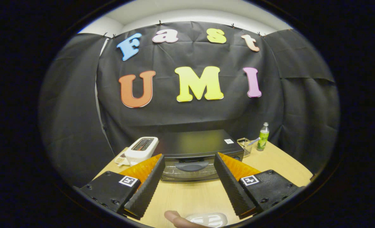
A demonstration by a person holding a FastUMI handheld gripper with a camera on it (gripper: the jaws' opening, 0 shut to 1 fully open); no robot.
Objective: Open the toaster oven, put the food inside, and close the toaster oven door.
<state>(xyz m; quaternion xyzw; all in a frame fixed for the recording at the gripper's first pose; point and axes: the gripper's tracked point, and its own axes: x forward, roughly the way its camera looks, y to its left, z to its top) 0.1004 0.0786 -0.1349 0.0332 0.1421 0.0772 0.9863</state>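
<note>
A black toaster oven [197,146] stands on the wooden table just beyond my fingertips, its glass door shut and its handle [192,166] facing me. My gripper [189,163] is open, held above the table, with the door handle showing in the gap between the two fingers. Close under me, near the table's front edge, lies a pale wrapped food item [210,219], with a fingertip of a person's hand [174,218] beside it.
A white pop-up toaster [141,149] sits left of the oven. A small wire basket [246,145] and a green bottle [263,137] stand to its right. Bare wooden table [190,196] lies between me and the oven.
</note>
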